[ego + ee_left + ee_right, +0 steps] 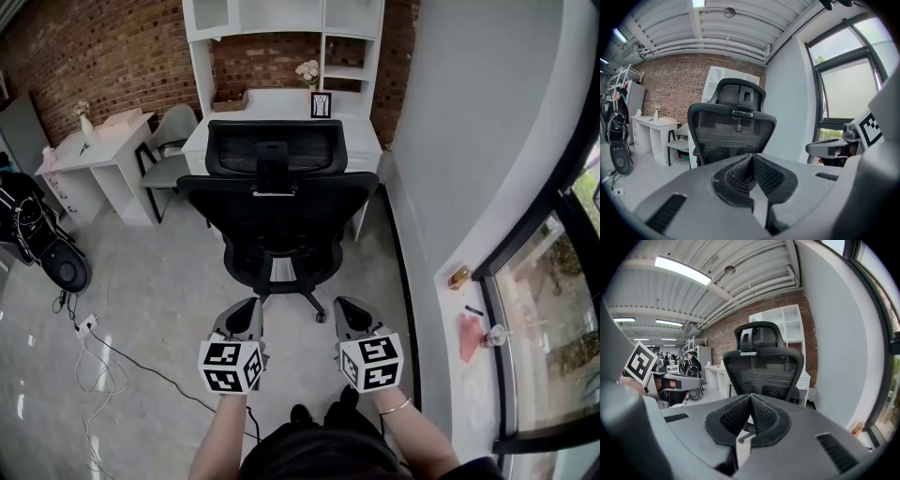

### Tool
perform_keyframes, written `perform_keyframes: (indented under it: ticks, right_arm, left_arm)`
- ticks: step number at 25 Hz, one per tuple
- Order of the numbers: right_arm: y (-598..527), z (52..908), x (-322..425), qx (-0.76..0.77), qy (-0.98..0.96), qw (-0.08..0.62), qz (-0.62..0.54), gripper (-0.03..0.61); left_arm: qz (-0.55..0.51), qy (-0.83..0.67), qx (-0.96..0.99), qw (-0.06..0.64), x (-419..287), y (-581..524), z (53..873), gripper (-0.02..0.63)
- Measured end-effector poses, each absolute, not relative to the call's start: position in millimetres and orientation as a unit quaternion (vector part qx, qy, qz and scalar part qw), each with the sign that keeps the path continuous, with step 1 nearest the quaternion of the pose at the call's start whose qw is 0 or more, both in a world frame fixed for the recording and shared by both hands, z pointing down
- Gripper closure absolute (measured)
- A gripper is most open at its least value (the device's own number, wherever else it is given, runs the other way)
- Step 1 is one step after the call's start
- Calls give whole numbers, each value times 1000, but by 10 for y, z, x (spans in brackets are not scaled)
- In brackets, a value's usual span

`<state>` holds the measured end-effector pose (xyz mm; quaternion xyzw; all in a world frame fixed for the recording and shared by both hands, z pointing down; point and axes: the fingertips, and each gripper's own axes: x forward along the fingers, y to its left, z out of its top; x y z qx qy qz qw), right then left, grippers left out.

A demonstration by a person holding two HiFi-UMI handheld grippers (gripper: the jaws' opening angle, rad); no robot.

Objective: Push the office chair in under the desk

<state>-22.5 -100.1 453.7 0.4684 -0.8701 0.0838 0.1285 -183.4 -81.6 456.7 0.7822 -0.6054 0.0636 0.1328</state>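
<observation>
A black mesh office chair with a headrest stands with its back toward me, in front of a white desk against the brick wall. Its seat is partly under the desk edge. The chair fills the middle of the left gripper view and the chair the middle of the right gripper view. My left gripper and right gripper hang side by side a short way behind the chair's base, not touching it. Both are shut with nothing between the jaws.
A second white desk with a grey chair stands to the left. A white cable and power strip lie on the floor at left, near a black bag. A white wall and window sill run along the right.
</observation>
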Motion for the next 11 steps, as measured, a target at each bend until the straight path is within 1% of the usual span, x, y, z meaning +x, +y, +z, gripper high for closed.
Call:
perform_keyframes:
  ticks: [11]
  right_arm:
    - [-941, 4513, -390, 462, -875, 112, 93, 575]
  left_arm:
    - [60, -613, 777, 126, -2023, -760, 4519, 606]
